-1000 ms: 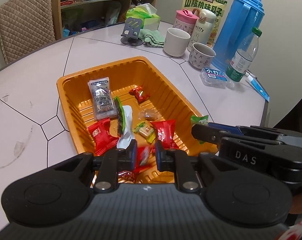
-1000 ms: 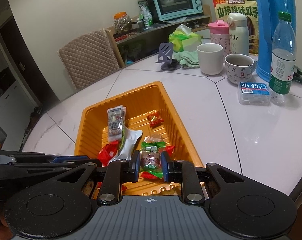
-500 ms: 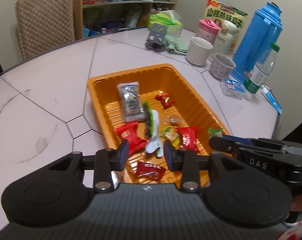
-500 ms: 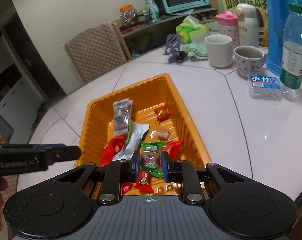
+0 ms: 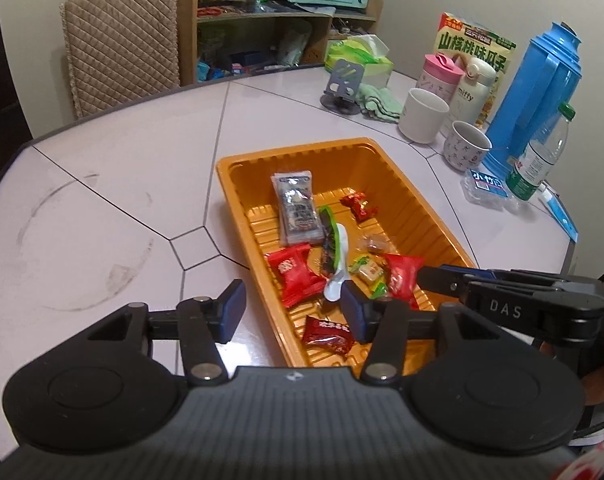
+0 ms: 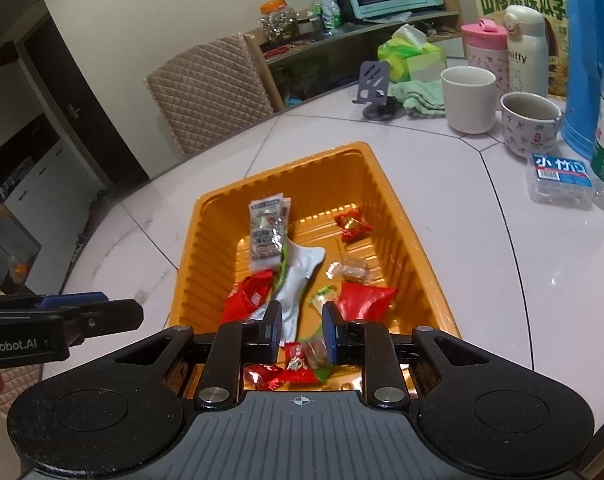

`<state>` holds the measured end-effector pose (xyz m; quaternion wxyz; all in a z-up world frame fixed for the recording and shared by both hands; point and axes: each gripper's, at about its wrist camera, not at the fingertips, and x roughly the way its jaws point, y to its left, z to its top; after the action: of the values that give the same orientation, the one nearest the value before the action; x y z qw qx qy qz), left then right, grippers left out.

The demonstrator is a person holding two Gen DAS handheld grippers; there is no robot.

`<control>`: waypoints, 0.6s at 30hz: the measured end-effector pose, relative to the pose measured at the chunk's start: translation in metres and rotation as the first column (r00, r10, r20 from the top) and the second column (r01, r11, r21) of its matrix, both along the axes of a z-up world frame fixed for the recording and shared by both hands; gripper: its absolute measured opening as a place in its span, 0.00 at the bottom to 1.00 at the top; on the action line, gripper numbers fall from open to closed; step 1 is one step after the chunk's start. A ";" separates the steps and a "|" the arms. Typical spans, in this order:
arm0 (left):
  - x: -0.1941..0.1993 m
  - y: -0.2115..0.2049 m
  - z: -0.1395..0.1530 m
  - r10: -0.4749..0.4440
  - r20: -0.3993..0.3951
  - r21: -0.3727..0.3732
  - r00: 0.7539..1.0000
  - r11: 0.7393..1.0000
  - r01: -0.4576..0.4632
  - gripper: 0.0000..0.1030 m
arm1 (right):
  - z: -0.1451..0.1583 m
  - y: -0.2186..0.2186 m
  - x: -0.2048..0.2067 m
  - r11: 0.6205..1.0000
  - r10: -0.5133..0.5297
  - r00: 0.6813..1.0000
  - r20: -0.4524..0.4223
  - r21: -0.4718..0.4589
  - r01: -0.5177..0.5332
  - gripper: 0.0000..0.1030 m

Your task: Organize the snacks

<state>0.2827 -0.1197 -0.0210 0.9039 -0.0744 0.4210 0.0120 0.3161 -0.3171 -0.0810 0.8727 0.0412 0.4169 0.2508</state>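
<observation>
Left claw: my left gripper [image 5: 293,312] has just been opening and now gapes about half wide with nothing between the pads; it hangs over the near left corner of the orange tray [image 5: 238,208].
Dropped piece: the dark red candy [image 5: 326,334] lies flat on the tray floor just under that gap, free of both pads, so I judge my release finished.
Right claw: my right gripper [image 6: 302,334] is pinched narrow on a green-edged snack packet [image 6: 315,354], which hangs above the tray's near end.
Step in hand: lower the right claw inside the tray wall before parting the pads, so the packet falls among the others and not on the rim.
Left's part: keep it off to the side, clear of the right claw's path.
Tray contents: the grey sachet [image 5: 298,208], red packets [image 5: 296,276] and white wrapper [image 5: 337,264] already lie inside.
Table: I see no loose snack on the pale table [image 5: 102,208] in either view.
</observation>
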 end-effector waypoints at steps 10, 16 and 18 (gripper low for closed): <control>-0.026 0.017 0.013 0.021 0.024 0.010 0.999 1.000 -0.021 0.64 | 0.013 0.011 -0.022 1.000 -0.013 0.999 0.034 -0.006 0.013 0.65; -0.057 0.031 0.015 0.013 0.000 -0.003 1.000 1.000 -0.013 0.66 | 0.017 0.017 -0.055 0.999 -0.027 1.000 0.008 -0.023 0.027 0.74; -0.070 0.037 0.015 0.013 -0.007 0.003 1.000 1.000 -0.013 0.68 | 0.017 0.020 -0.070 0.999 -0.038 0.999 -0.006 -0.036 0.038 0.76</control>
<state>0.2124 -0.0829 -0.0059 0.9025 -0.0760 0.4235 0.0189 0.2463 -0.2967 -0.0636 0.8766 0.0344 0.4232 0.2265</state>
